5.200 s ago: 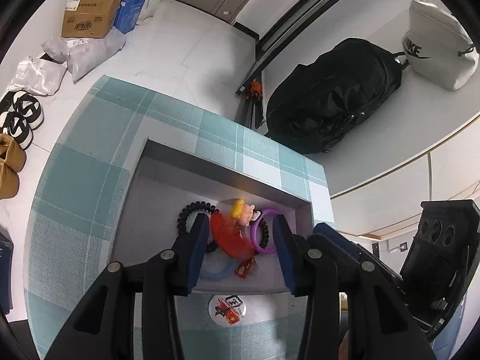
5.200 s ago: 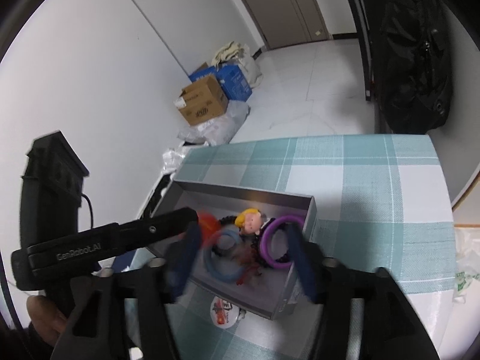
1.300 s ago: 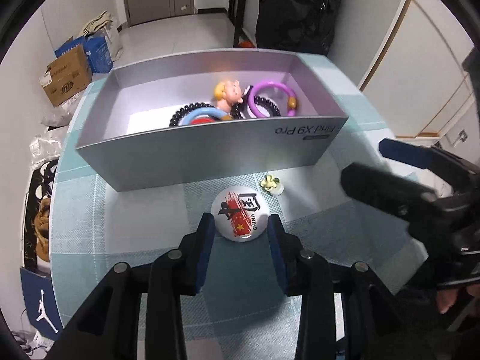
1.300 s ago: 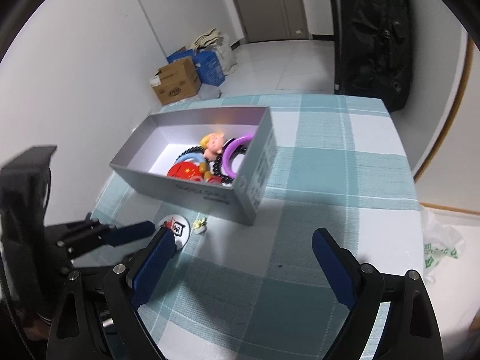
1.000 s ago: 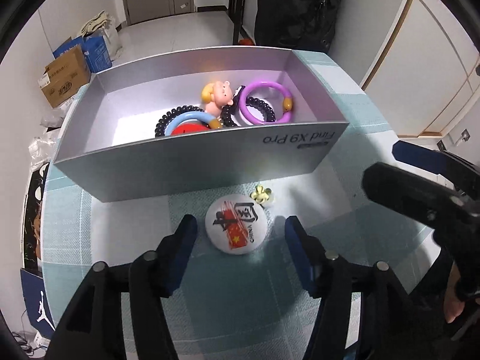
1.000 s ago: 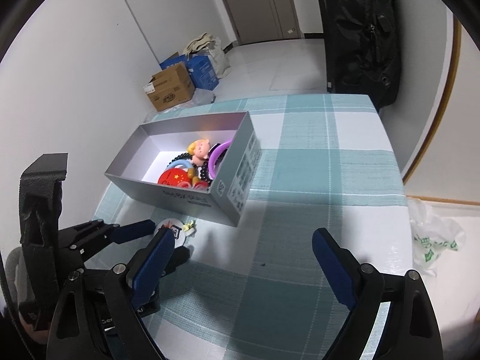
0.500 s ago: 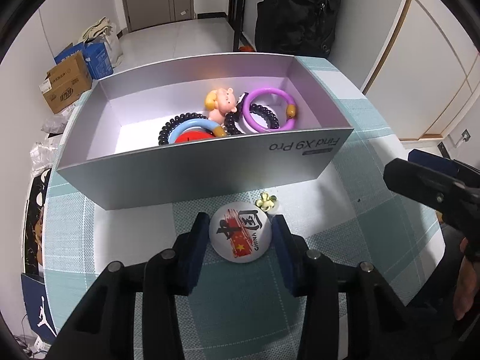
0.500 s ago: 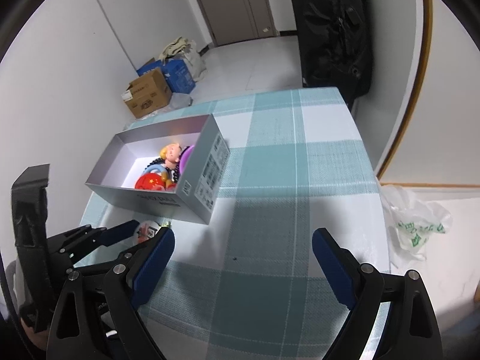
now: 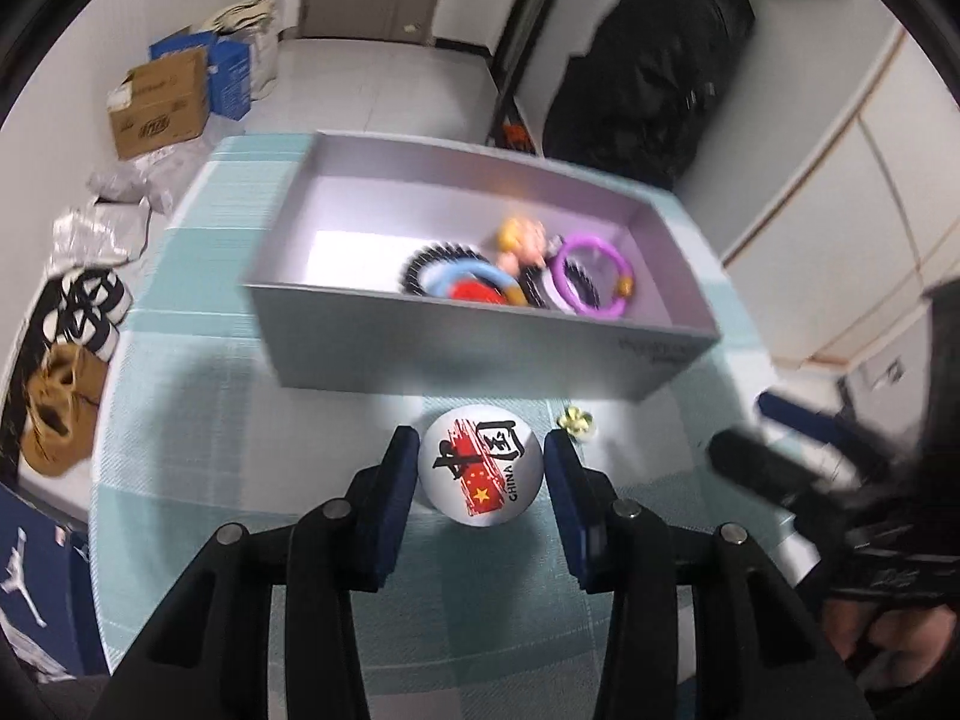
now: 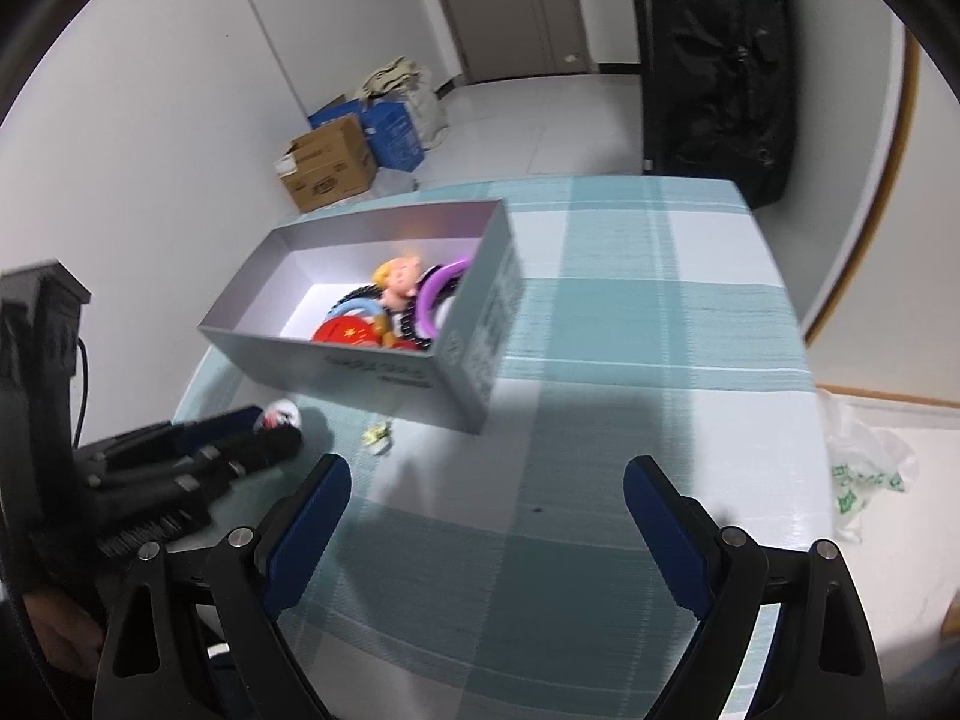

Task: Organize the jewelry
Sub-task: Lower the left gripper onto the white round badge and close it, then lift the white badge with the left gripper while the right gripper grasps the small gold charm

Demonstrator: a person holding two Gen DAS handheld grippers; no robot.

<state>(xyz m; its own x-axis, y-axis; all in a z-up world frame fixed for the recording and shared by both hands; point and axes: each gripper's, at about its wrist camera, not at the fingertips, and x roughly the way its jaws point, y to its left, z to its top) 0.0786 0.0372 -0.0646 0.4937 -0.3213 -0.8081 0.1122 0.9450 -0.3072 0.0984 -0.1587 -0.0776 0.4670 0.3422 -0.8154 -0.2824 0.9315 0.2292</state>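
Tablecloth (image 10: 630,324): showing a teal and white plaid.
Box (image 9: 480,354): showing silver-grey walls outside, a pale lilac-white floor inside.
Round badge (image 9: 481,467): showing white with black brush characters, a red streak with yellow stars, and black "CHINA" lettering.
Flower charm (image 9: 575,420): showing pale yellow-gold.
Bracelet ring (image 9: 591,279): showing purple with an orange bead.
Second ring (image 9: 462,271): showing light blue.
Coiled hair tie (image 9: 420,258): showing black.
Doll figure (image 10: 399,282): showing yellow hair and peach skin.
Red disc (image 10: 348,333): showing red with yellow stars.
Left gripper (image 9: 480,468): showing a black frame with dark blue finger pads.
Right gripper (image 10: 480,510): showing a black frame with blue finger pads.
Cardboard box (image 10: 327,171): showing brown.
Bag (image 9: 648,78): showing black.
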